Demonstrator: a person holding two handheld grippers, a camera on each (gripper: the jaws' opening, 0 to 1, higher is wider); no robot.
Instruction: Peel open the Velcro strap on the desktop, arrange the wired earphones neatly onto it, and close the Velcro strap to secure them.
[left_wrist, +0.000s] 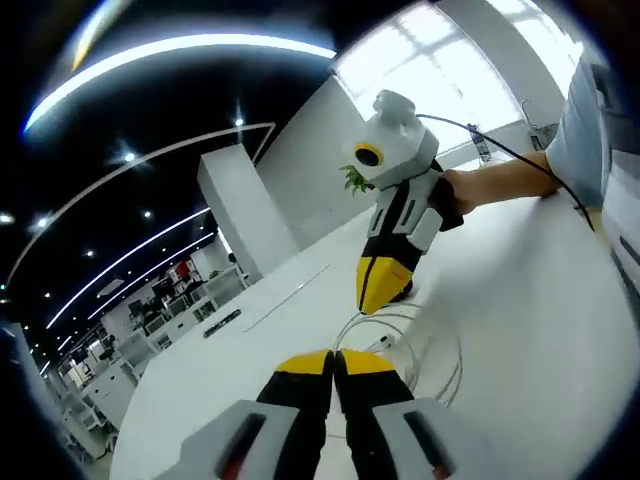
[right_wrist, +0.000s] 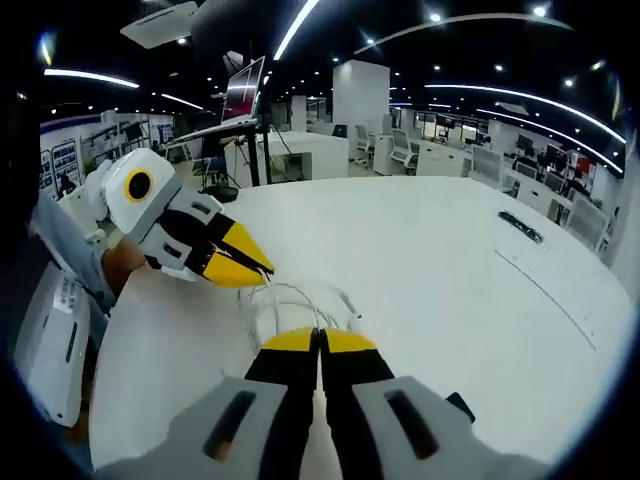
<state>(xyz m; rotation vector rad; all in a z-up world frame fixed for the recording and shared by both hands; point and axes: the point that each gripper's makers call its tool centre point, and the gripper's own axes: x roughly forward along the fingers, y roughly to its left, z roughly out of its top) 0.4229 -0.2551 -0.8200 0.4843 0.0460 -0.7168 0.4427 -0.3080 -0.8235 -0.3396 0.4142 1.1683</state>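
White wired earphones (left_wrist: 405, 345) lie in a loose coil on the white desktop (left_wrist: 520, 330), also seen as thin loops of earphones (right_wrist: 295, 300). My left gripper (left_wrist: 335, 358) has its yellow-tipped jaws together at the coil's near edge. From the left in the right gripper view it is the left gripper (right_wrist: 262, 268), tips down at the cable. My right gripper (right_wrist: 320, 338) is shut too, just before the loops. The right gripper (left_wrist: 372, 302) points down onto the coil's far side. Whether either pinches cable is hidden. A small dark piece (right_wrist: 460, 405) lies beside my right gripper.
A person's hand and forearm (left_wrist: 500, 180) hold the right gripper; a grey sleeve (right_wrist: 65, 245) is at the left. A dark flat item (right_wrist: 520, 226) and a seam line (right_wrist: 545, 290) mark the desktop (right_wrist: 450, 300). Office desks and a monitor (right_wrist: 245, 88) stand beyond.
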